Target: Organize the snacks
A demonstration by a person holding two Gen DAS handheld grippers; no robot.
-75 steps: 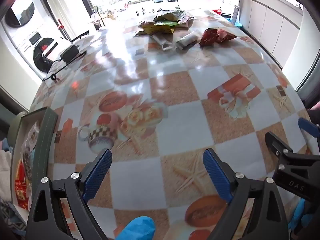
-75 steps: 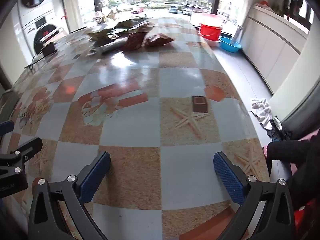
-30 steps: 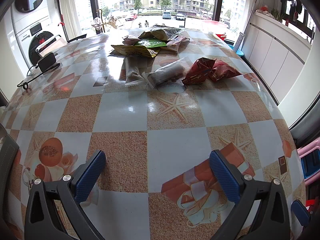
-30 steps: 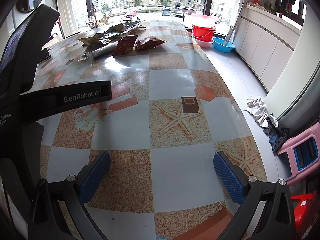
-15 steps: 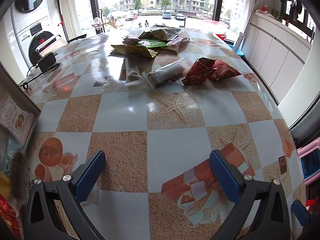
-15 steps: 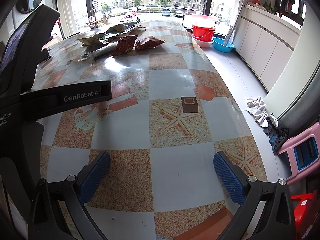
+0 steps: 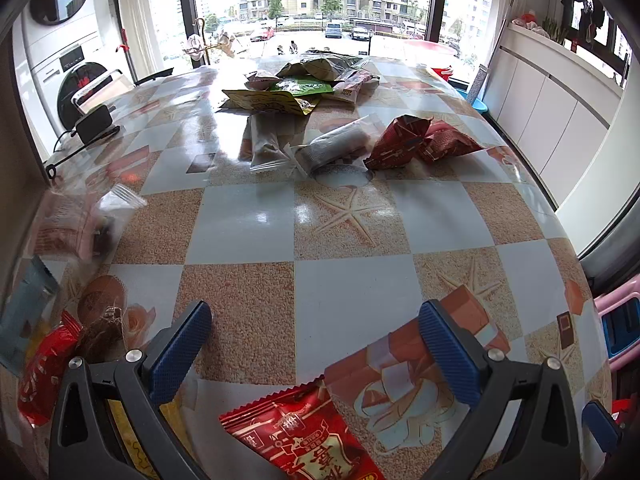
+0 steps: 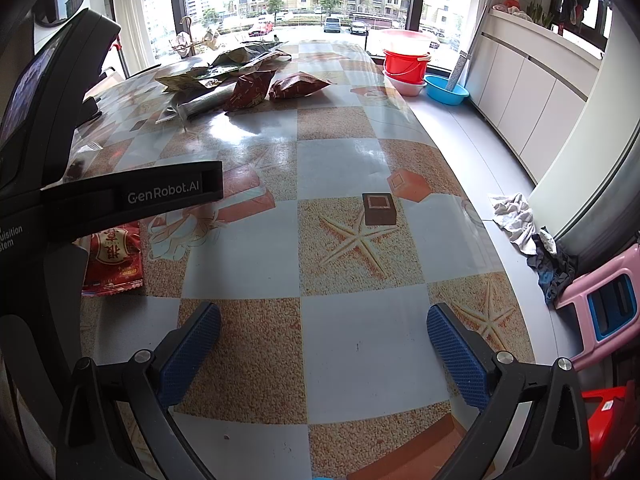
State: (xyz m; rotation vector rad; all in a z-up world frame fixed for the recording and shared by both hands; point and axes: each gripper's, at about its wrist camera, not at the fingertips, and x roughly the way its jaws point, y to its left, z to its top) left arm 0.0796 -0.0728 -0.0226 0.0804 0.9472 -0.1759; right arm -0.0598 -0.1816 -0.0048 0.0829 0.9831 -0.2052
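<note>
My left gripper [image 7: 316, 346] is open and empty over the patterned table [image 7: 344, 288]. A flat red snack packet [image 7: 304, 436] lies just below it at the near edge; it also shows in the right wrist view [image 8: 114, 260]. More packets lie at the left: a red one [image 7: 44, 368], a blurred clear one [image 7: 80, 220]. A pile of snack bags [image 7: 296, 88] sits far across the table, with clear-wrapped packets [image 7: 336, 142] and red bags [image 7: 416, 142] nearer. My right gripper [image 8: 322, 350] is open and empty over bare table, to the right of the left gripper's body [image 8: 132, 196].
A black charger with its cable [image 7: 94, 120] lies at the far left. A washing machine [image 7: 68, 80] stands beyond. Right of the table are a red bucket [image 8: 404, 62], a blue basin [image 8: 446, 90], a rag on the floor [image 8: 516, 220] and a pink stool [image 8: 608, 308].
Several snack packets have appeared on the near left of the table, with a red one under my left gripper. The tray seen at the left edge earlier is gone. Both grippers have stayed put.
</note>
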